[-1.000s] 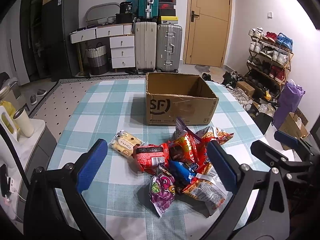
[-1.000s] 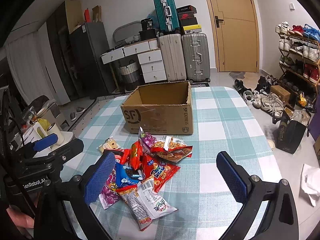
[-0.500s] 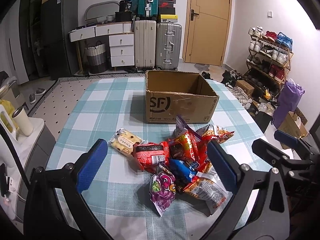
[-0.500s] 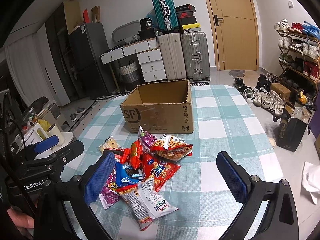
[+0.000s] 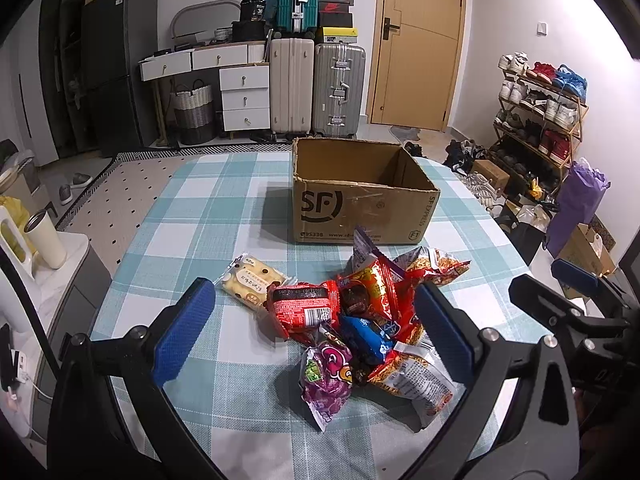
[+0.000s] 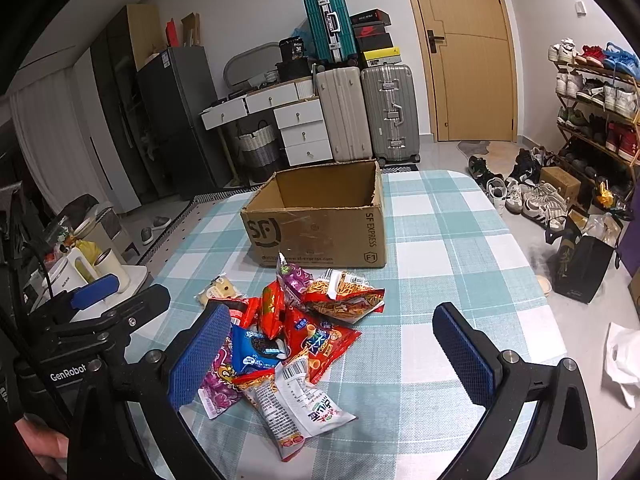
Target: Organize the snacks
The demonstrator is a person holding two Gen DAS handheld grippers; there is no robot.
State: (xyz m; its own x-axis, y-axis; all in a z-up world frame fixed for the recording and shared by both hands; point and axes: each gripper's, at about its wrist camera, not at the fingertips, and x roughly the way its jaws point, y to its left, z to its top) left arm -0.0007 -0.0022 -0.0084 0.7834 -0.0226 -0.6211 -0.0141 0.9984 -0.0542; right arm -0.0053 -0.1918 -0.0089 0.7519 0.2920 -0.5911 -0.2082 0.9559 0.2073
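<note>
A heap of snack packets (image 5: 360, 320) (image 6: 292, 332) lies on the checked tablecloth, in front of an open cardboard box (image 5: 360, 196) (image 6: 320, 220) whose inside looks bare. A pale biscuit pack (image 5: 252, 280) lies at the heap's left, a purple packet (image 5: 324, 380) at its near side. My left gripper (image 5: 312, 336) hovers open above the near side of the heap, holding nothing. My right gripper (image 6: 332, 356) is open too, over the heap's right part, empty. Each gripper shows at the edge of the other's view.
The table (image 5: 200, 208) ends at rounded edges left and right. A white side cabinet with a tumbler (image 5: 44, 236) stands left of it. Suitcases (image 5: 316, 88), drawers and a door are behind; a shoe rack (image 5: 540, 120) and bags line the right wall.
Both views have shifted only slightly; the box and the snack heap sit a little lower in frame. Both grippers remain open.
</note>
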